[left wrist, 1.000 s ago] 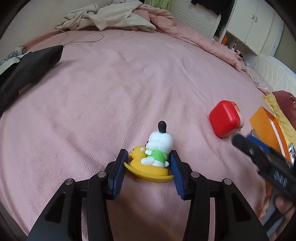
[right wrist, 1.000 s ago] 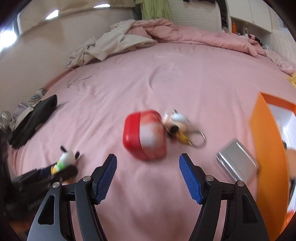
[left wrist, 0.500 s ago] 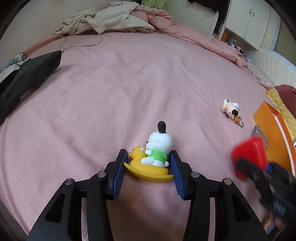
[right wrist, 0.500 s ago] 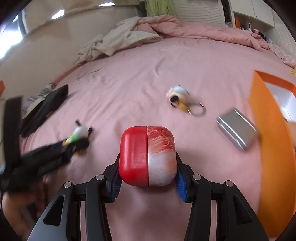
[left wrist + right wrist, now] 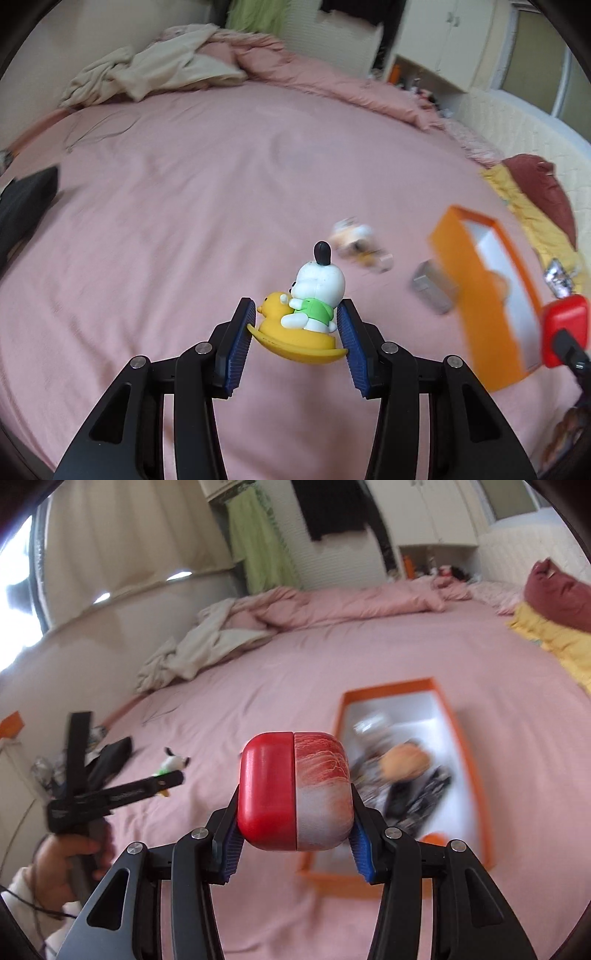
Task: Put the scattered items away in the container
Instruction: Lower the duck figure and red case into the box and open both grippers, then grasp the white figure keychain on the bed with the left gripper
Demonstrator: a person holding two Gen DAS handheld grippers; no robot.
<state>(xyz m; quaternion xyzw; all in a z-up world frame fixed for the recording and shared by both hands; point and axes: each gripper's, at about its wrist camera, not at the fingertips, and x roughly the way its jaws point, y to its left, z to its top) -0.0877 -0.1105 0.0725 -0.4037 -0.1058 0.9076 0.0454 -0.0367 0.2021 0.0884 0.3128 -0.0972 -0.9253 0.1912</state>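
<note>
My left gripper [image 5: 295,334] is shut on a toy: a white dog in a green shirt riding a yellow duck [image 5: 306,314], held above the pink bed. My right gripper [image 5: 293,840] is shut on a red and white case [image 5: 293,792], lifted in front of the orange box [image 5: 471,775]. The box holds several items. In the left wrist view the orange box [image 5: 461,273] lies at the right, with the red case [image 5: 563,328] beside it. A small dog keychain [image 5: 356,245] and a silver tin [image 5: 430,286] lie on the bed near the box.
Crumpled beige and pink bedding [image 5: 177,70] lies at the far end of the bed. A black bag [image 5: 26,199] lies at the left. A yellow blanket and a maroon pillow [image 5: 543,192] lie beyond the box. The left gripper [image 5: 162,777] shows at the left of the right wrist view.
My right gripper closed on the red case, lifted it and carried it toward the orange box. My left gripper lifted the dog-on-duck toy and swung right toward the box.
</note>
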